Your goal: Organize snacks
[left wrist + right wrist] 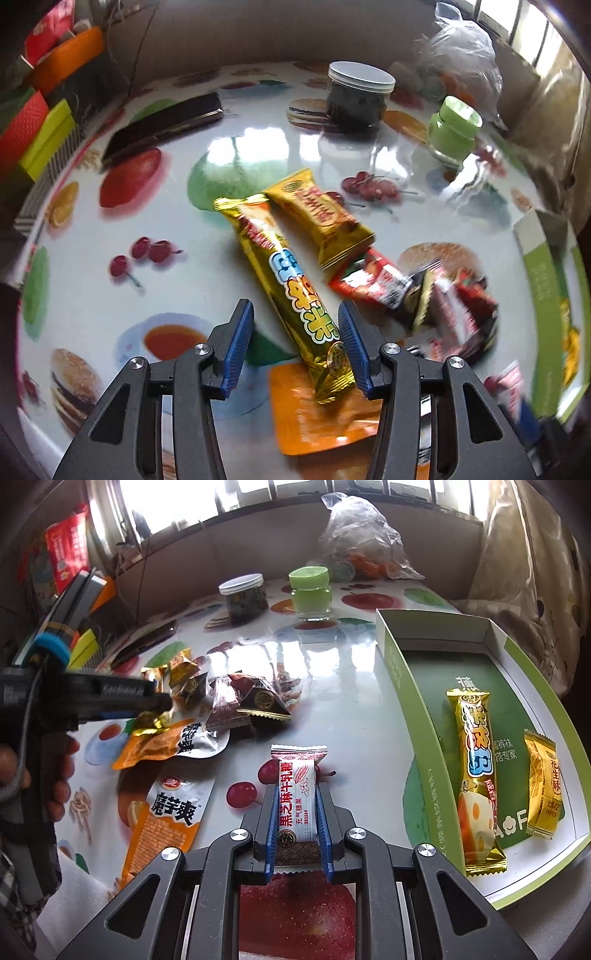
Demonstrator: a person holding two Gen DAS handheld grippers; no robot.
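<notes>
My left gripper [295, 310] stands open, pointing down at the fruit-print table. A long gold snack bar [295, 295] lies between its blue pads and is not squeezed. Beside the bar lie a shorter gold pack [321, 218], a red pack [369, 280] and an orange pouch [325, 417]. My right gripper [297, 790] is shut on a white nougat pack [295, 794] with red lettering, held above the table. To its right, the green box [406, 686] holds another long gold bar [476, 775] and a small gold pack [543, 786].
More snacks are piled left of centre: dark triangular packs [258, 701] and two orange pouches [166, 819]. A white-lidded jar [245, 598], a green-lidded jar [310, 594] and a plastic bag [358, 539] stand at the back. A black case [162, 122] and stacked books [37, 122] are at the left.
</notes>
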